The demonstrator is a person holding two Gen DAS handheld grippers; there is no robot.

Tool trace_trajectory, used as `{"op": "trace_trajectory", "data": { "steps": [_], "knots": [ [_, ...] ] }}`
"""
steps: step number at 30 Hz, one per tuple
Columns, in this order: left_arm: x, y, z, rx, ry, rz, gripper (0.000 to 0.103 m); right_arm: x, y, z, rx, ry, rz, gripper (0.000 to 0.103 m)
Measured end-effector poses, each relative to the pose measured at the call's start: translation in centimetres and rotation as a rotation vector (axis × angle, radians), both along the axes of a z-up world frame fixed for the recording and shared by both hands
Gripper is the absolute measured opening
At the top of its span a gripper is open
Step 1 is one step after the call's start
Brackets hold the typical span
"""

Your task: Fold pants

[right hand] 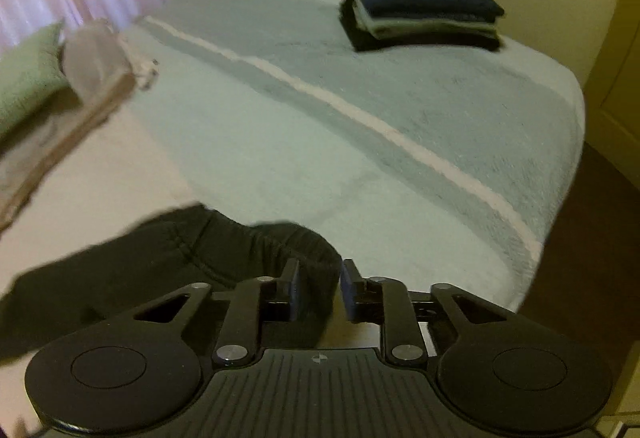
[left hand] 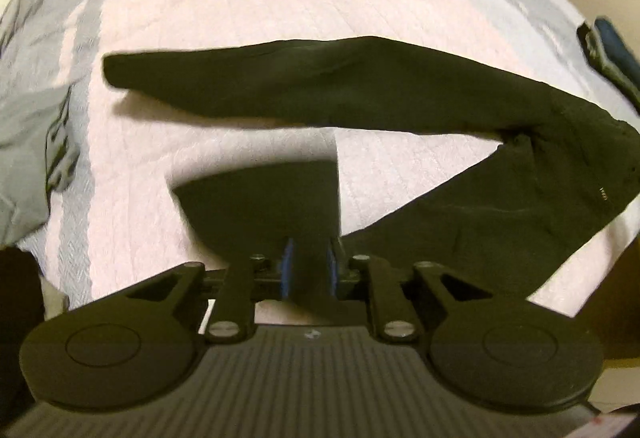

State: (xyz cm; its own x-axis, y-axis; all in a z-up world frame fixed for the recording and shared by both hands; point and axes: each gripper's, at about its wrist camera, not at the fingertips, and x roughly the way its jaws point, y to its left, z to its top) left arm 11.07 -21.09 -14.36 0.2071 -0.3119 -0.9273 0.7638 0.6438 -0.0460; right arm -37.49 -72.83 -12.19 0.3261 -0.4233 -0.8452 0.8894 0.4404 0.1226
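We've got the black pants (left hand: 360, 94) spread in a V on the bed (left hand: 240, 18), one leg cuff pinched in our left tool (left hand: 310, 270). Right tool (right hand: 320, 288) has the waistband between its part-open jaws, grip unclear. Barely started, since the legs aren't even stacked yet.

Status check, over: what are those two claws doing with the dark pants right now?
Left gripper pinching a pant leg. Right gripper on the waistband, grip unclear. Black pants spread in a V on the bed. Nothing in the way.
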Motion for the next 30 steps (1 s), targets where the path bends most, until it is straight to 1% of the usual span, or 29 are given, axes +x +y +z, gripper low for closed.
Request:
{"op": "trace_trajectory", "data": {
  "steps": [1, 2, 4, 6, 7, 9, 10, 11, 13, 14, 15, 16, 18, 20, 22, 24, 25, 27, 29, 30],
  "knots": [
    [-0.5, -1.6, 0.1, 0.019, -0.021, -0.006, 0.020, -0.8, -0.3, -1.1, 0.012, -0.005, 0.005, 0.039],
    [-0.8, -2.7, 0.3, 0.023, -0.039, -0.012, 0.021, -1.7, -0.6, -2.2, 0.032, -0.020, 0.006, 0.045],
    [-1.3, -5.8, 0.4, 0.035, -0.066, -0.029, 0.024, -2.8, -1.7, -4.3, 0.100, -0.079, 0.003, 0.047],
    [-1.7, -10.1, 0.5, 0.027, -0.079, -0.064, 0.027, -4.3, -2.7, -5.5, 0.135, -0.127, -0.001, 0.050],
    [-1.9, -12.6, 0.4, 0.019, -0.079, -0.092, 0.030, -4.8, -3.4, -5.7, 0.144, -0.154, -0.005, 0.052],
    [-2.3, -18.0, 0.1, -0.016, -0.081, -0.165, 0.036, -5.4, -4.7, -6.4, 0.174, -0.215, -0.010, 0.058],
    [-2.5, -21.3, -0.2, -0.038, -0.071, -0.217, 0.040, -5.6, -5.3, -6.7, 0.188, -0.236, -0.009, 0.059],
    [-2.8, -24.0, -0.6, -0.056, -0.060, -0.264, 0.042, -5.7, -5.9, -6.9, 0.198, -0.252, -0.005, 0.059],
    [-3.4, -30.0, -1.4, -0.085, -0.056, -0.382, 0.043, -6.1, -6.4, -6.6, 0.207, -0.280, -0.012, 0.060],
    [-3.8, -33.0, -2.1, -0.096, -0.045, -0.456, 0.045, -6.3, -6.7, -6.6, 0.219, -0.308, -0.016, 0.062],
    [-3.9, -35.7, -2.7, -0.106, -0.027, -0.523, 0.047, -6.5, -7.0, -6.7, 0.231, -0.332, -0.018, 0.065],
    [-4.2, -38.4, -3.4, -0.112, -0.002, -0.587, 0.052, -6.5, -6.9, -6.8, 0.243, -0.344, -0.015, 0.066],
    [-4.7, -43.4, -5.3, -0.111, 0.048, -0.702, 0.053, -6.3, -7.0, -7.2, 0.276, -0.361, 0.010, 0.069],
    [-5.7, -48.0, -7.5, -0.080, 0.084, -0.821, 0.052, -5.8, -7.3, -8.2, 0.301, -0.367, 0.036, 0.069],
    [-7.0, -51.5, -9.8, -0.045, 0.110, -0.935, 0.053, -5.2, -7.7, -9.2, 0.314, -0.368, 0.061, 0.069],
    [-8.4, -54.1, -12.2, -0.001, 0.168, -1.014, 0.052, -4.7, -8.0, -10.2, 0.317, -0.365, 0.070, 0.069],
    [-9.0, -55.4, -13.8, 0.036, 0.205, -1.057, 0.052, -4.6, -8.2, -10.7, 0.318, -0.365, 0.069, 0.069],
    [-10.2, -56.0, -16.2, 0.090, 0.215, -1.116, 0.053, -4.5, -8.7, -11.5, 0.328, -0.380, 0.064, 0.069],
    [-11.0, -56.6, -18.1, 0.133, 0.248, -1.166, 0.053, -4.6, -9.0, -12.3, 0.347, -0.403, 0.060, 0.069],
    [-11.2, -56.8, -18.6, 0.147, 0.260, -1.179, 0.053, -4.6, -9.2, -12.6, 0.358, -0.415, 0.051, 0.064]
  ]
}}
